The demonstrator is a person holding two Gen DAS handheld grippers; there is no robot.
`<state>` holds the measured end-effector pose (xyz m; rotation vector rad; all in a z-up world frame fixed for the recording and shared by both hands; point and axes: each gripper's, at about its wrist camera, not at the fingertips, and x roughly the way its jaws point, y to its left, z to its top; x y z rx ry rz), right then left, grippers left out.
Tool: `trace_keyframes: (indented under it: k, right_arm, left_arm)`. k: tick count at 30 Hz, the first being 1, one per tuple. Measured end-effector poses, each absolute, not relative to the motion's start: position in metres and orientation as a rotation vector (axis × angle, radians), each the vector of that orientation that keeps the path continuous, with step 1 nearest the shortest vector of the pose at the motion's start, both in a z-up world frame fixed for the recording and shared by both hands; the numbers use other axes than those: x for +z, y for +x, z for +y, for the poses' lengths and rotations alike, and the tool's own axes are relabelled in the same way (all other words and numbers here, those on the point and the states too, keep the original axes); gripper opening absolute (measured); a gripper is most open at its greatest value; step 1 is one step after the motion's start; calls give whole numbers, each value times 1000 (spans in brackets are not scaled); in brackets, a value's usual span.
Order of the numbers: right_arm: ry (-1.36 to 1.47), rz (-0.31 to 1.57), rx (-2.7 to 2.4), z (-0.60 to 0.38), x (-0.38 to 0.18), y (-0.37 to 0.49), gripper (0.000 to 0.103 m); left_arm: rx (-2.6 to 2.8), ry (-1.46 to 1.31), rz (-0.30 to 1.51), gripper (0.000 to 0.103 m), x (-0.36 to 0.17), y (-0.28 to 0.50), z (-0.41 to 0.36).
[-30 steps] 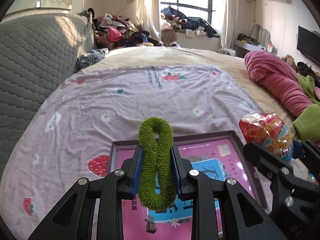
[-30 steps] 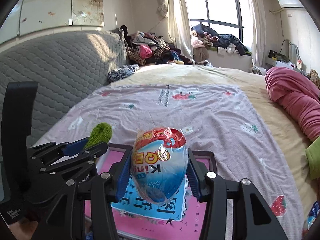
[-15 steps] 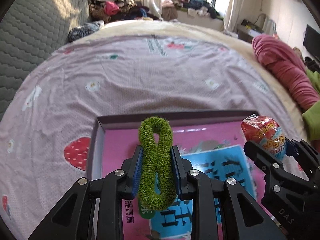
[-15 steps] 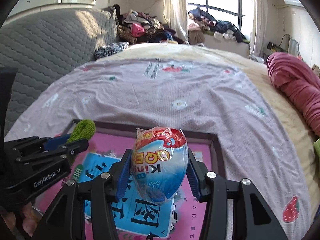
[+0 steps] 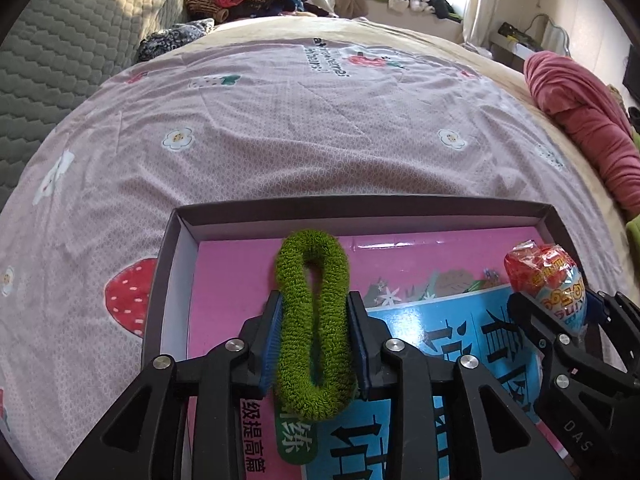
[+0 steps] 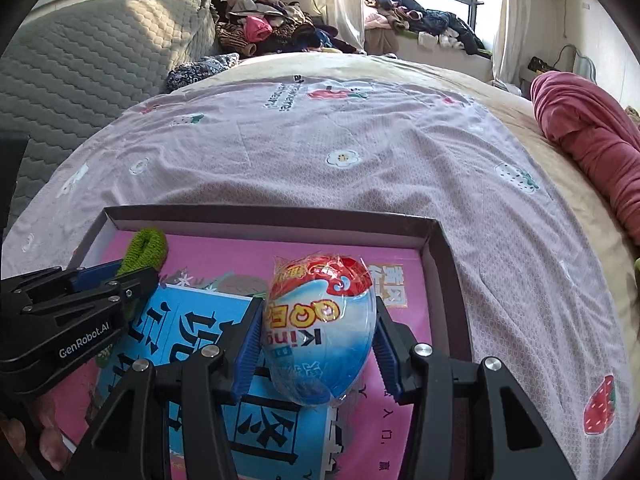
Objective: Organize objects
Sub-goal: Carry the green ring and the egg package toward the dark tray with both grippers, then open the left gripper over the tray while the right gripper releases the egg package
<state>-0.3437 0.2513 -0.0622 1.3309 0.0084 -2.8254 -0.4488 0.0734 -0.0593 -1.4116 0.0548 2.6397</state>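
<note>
Scrunchie (image 5: 313, 320) (green, fuzzy) sits between the left gripper's (image 5: 313, 340) just-loosening jaws, pads touching it; right gripper (image 6: 318, 344) clamps the wrapped egg (image 6: 320, 328) over the box (image 6: 450, 256)

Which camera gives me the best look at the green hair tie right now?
The left wrist view: the whole green hair tie shows as a loop between the left gripper pads, over the box. The right wrist view shows only its tip.
</note>
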Motion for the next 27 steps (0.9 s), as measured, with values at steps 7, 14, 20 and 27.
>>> trace_keyframes:
  k: [7, 14, 20, 27]
  right_arm:
    - [1381, 46, -2830, 249, -68, -346, 54]
    - [1357, -33, -2846, 258, -64, -343, 82]
    - [1286, -87, -2898, 267, -48, -335, 87]
    - [1112, -156, -2970, 276, -10, -312, 92]
  left_arm:
    - [2652, -1430, 97, 49, -60, -452, 79]
    - [2675, -1454, 126, 65, -59, -451, 78]
    - [2686, -1462, 112, 72, -48, -448, 75]
    - [2734, -1409, 118, 77, -15, -433, 75]
